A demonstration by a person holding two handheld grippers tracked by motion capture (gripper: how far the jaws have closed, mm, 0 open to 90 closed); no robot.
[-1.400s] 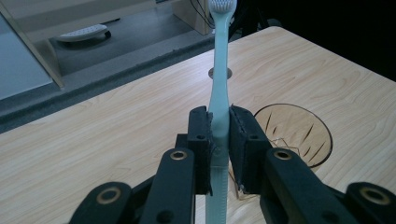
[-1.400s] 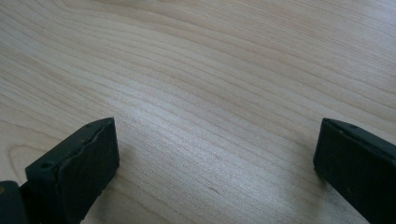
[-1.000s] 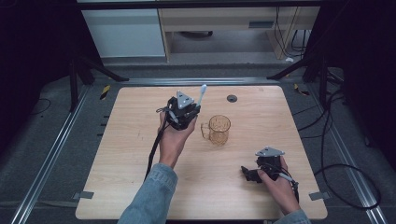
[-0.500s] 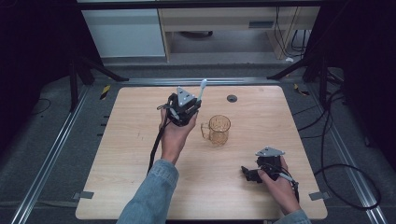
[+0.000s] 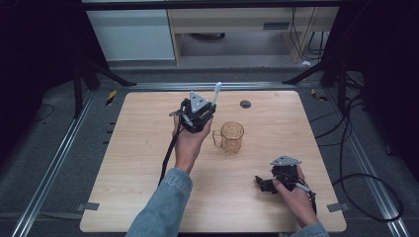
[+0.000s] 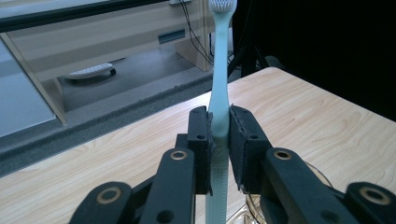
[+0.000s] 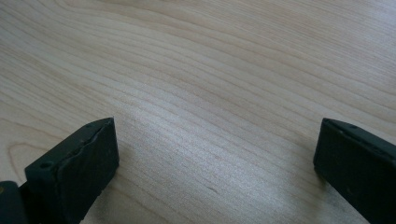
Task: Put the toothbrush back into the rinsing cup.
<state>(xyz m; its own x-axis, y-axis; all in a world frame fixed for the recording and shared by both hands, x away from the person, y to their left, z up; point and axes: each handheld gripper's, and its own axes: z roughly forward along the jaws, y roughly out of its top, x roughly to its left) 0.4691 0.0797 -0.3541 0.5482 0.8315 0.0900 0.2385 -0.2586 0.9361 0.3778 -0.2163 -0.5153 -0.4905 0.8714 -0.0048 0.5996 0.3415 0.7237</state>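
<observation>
My left gripper is shut on a pale toothbrush, whose bristled head points up and away from me. It is held above the table, just left of a clear amber mug with a handle on its left. My right gripper rests low on the wooden table at the near right, its jaws wide open with bare wood between them.
A small dark round grommet sits in the table's far edge area. Beyond the table stand a white cabinet and a wooden shelf unit. Cables lie on the floor at the right.
</observation>
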